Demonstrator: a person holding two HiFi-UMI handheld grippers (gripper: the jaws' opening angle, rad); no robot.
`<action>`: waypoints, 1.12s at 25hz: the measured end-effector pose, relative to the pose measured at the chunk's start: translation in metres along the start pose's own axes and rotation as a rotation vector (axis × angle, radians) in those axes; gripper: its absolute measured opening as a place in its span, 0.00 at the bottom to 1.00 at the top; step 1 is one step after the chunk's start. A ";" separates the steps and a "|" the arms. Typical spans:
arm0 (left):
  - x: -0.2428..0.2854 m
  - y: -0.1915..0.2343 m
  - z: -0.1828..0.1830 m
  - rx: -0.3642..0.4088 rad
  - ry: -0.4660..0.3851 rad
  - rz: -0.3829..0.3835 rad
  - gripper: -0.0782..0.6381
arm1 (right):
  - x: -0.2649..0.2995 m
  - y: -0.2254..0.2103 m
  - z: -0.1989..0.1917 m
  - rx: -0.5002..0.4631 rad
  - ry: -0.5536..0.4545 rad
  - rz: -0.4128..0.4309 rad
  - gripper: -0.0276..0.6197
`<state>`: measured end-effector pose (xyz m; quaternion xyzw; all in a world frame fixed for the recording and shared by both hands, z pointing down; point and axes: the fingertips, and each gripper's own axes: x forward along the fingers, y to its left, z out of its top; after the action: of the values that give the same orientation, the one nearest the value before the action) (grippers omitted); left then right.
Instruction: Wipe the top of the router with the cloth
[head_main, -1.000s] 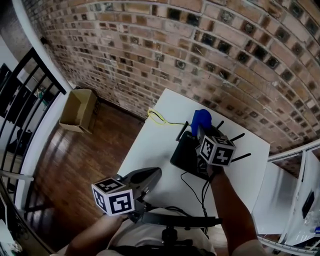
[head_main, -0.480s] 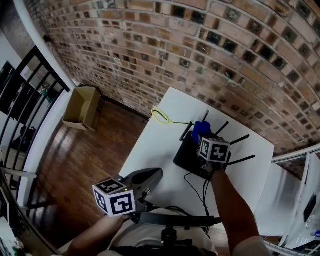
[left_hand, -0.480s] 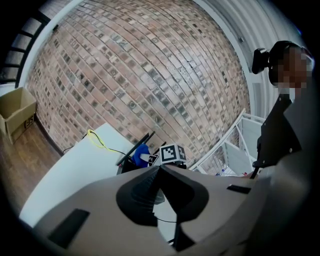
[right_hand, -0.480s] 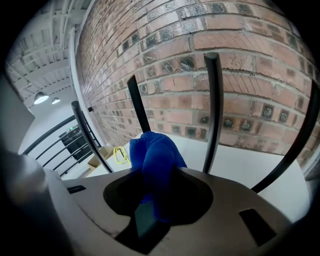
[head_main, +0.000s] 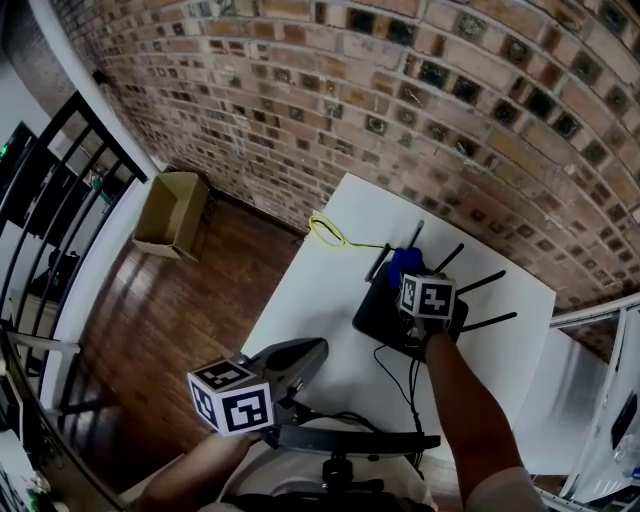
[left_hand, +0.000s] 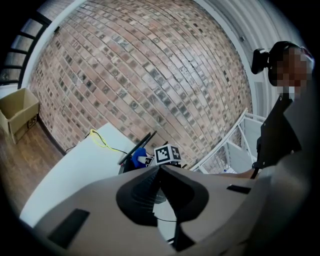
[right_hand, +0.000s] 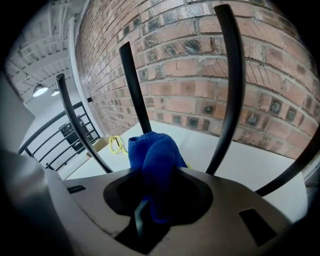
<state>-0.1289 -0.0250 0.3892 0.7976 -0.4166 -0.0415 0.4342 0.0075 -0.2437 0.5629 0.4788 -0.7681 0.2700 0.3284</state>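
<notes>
two grippers are in our hands over a white table (head_main: 320, 300) that stands against a brick wall (head_main: 420, 90). our right gripper (right_hand: 152, 175) is clamped on the blue cloth (right_hand: 150, 147): in the right gripper view the cloth is bunched between the jaws and bulges out past their tips. in the head view that gripper points steeply down at the black router (head_main: 383, 315), which lies on the far half of the table, and the cloth is over the router's far part, among its antennas (right_hand: 231, 75). we cannot tell whether the cloth touches the router's top, since the jaws hide that spot. in the right gripper view the antennas rise around the cloth, one just behind it and others to each side. our left gripper (left_hand: 160, 169) is near our body, well apart from the router, its jaws together at the tips with nothing between them. a yellow cable (head_main: 326, 233) lies looped on the table's far left corner, near the router, and black cables (head_main: 388, 372) run from the router's near side toward us. down on the wooden floor (head_main: 160, 330) to the left, a cardboard box (head_main: 172, 212) stands open beside the wall, and a black railing (head_main: 45, 210) runs along the left edge.
</notes>
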 end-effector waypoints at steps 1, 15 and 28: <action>0.000 -0.001 0.000 -0.001 0.001 0.001 0.14 | 0.000 0.000 0.001 -0.004 0.003 0.002 0.25; 0.014 -0.011 -0.001 0.012 0.023 -0.054 0.15 | -0.102 0.049 0.053 -0.388 -0.267 0.024 0.25; 0.015 -0.011 -0.004 0.014 0.030 -0.069 0.15 | -0.138 0.085 0.135 -0.872 -0.487 -0.110 0.25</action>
<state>-0.1104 -0.0296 0.3880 0.8150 -0.3827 -0.0415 0.4331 -0.0581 -0.2316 0.3624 0.3861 -0.8374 -0.2134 0.3228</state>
